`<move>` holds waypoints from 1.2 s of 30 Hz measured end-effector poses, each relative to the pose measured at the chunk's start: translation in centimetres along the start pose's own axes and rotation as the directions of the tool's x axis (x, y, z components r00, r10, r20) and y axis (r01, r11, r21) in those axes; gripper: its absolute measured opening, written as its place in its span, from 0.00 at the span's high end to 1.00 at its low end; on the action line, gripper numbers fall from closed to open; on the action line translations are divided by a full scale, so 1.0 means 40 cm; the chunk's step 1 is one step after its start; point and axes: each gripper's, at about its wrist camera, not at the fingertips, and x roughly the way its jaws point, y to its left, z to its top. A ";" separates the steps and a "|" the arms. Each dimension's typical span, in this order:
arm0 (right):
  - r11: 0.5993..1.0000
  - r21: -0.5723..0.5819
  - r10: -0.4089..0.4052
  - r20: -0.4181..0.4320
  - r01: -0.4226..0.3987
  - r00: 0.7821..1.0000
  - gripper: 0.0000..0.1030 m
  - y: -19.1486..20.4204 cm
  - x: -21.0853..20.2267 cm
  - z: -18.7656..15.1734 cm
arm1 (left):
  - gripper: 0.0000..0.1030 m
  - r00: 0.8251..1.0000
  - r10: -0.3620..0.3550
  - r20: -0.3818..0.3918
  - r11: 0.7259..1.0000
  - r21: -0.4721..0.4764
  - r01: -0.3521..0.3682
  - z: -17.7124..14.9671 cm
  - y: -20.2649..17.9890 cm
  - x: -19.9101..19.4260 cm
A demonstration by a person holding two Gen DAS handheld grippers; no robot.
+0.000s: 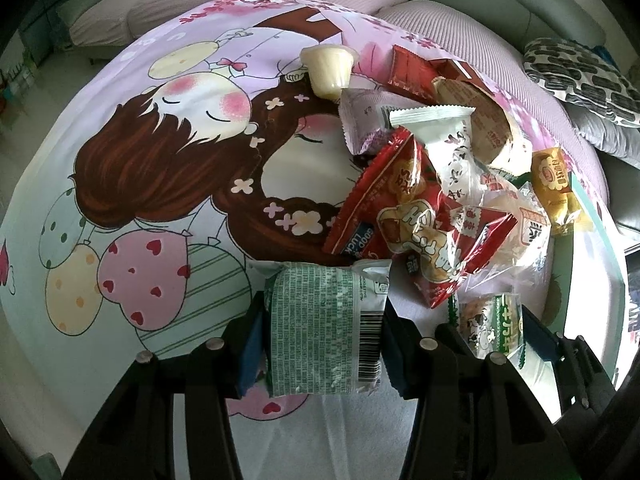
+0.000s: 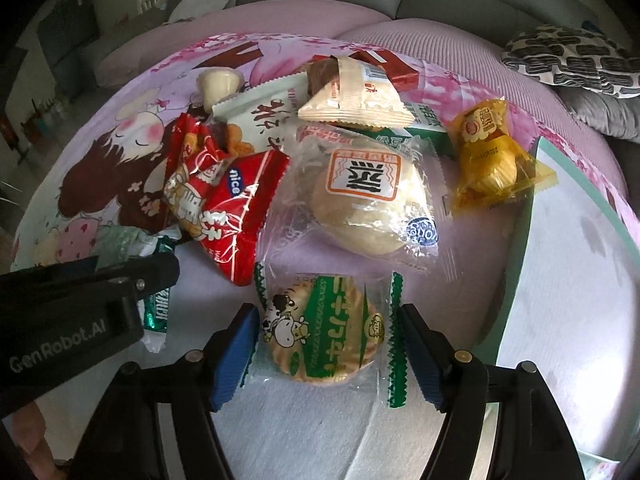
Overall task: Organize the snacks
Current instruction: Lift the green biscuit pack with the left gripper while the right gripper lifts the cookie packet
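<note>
A green-and-white snack packet [image 1: 324,328] stands between the blue pads of my left gripper [image 1: 323,352], which is shut on it just above the cartoon-print cloth [image 1: 160,160]. In the right wrist view, one black finger [image 2: 152,276] of that gripper enters from the left. My right gripper [image 2: 328,360] points down over a round biscuit in a clear wrapper with a cow and green trim [image 2: 324,332]. The biscuit lies flat on the cloth between the open jaws, whose pads sit at the wrapper's crimped ends without squeezing. That right gripper [image 1: 500,344] also shows at the lower right of the left wrist view.
Behind lies a heap of snacks: red packets [image 2: 232,208], a wrapped bun [image 2: 368,196], a yellow cake [image 2: 492,160], a beige packet [image 2: 352,100], a jelly cup [image 2: 220,84] and red boxes [image 2: 384,64]. A light-green-rimmed tray [image 2: 516,264] lies right. Sofa cushions and a patterned pillow [image 2: 572,60] lie beyond.
</note>
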 end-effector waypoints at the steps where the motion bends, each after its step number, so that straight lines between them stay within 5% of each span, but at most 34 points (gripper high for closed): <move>1: 1.000 0.000 -0.001 0.000 0.001 1.000 0.27 0.000 -0.001 -0.001 | 0.49 1.000 0.000 0.000 1.000 0.000 0.000 0.000 0.000 0.001; 24: 0.991 0.105 0.077 0.026 -0.079 0.997 0.41 -0.046 -0.060 0.002 | 0.50 0.999 -0.022 0.040 0.998 -0.058 0.025 0.008 0.034 -0.039; 36: 0.980 0.156 0.099 0.165 -0.125 0.981 0.42 -0.073 -0.159 0.002 | 0.50 0.982 -0.010 0.189 0.996 -0.088 0.027 0.030 0.043 -0.134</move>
